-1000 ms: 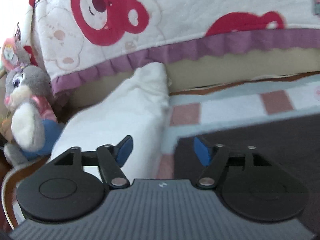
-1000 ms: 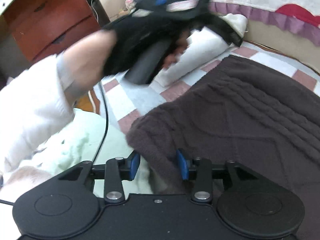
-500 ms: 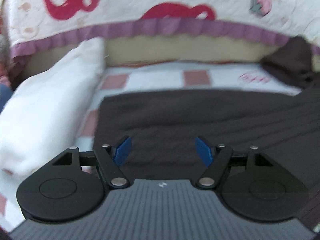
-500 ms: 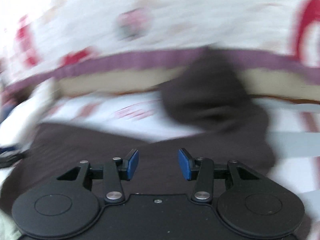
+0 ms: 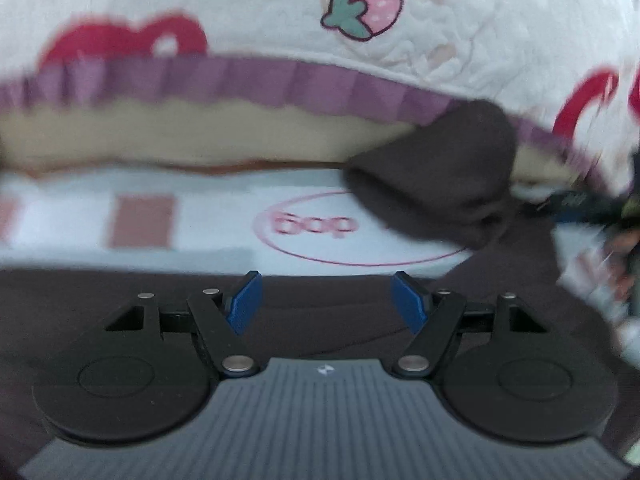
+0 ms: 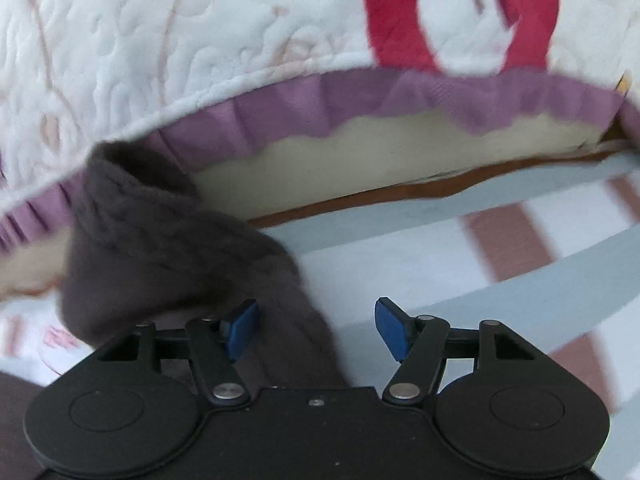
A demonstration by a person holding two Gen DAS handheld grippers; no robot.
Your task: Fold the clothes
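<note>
Bedding underfoot: pale checked sheet with pink-brown squares (image 5: 140, 220), bearing a round pink printed logo (image 5: 320, 226).

Item 1. Left gripper (image 5: 326, 300), black body, blue pads: jaws wide, nothing between them. It now hangs over the near flat panel of the dark brown cable-knit sweater (image 5: 120, 304); a second ago it faced a white pillow and a plush rabbit, both gone from view.

Item 2. Right gripper (image 6: 316, 326), same make: jaws opening, pads not pressing. A strip of the same sweater (image 6: 168, 248) lies under the left pad and runs away from it. A second ago this tool sat at the garment's near corner.

Item 3. Sweater sleeve or corner (image 5: 444, 176), heaped at the far right, touching the quilt hem.

Item 4. White quilted blanket with red bears, a strawberry and a purple ruffle (image 6: 360, 100), backdrop.

Judgement: both tools have swung to the far edge; a fresh pinch on the bunched sleeve seems next, folding barely begun.
</note>
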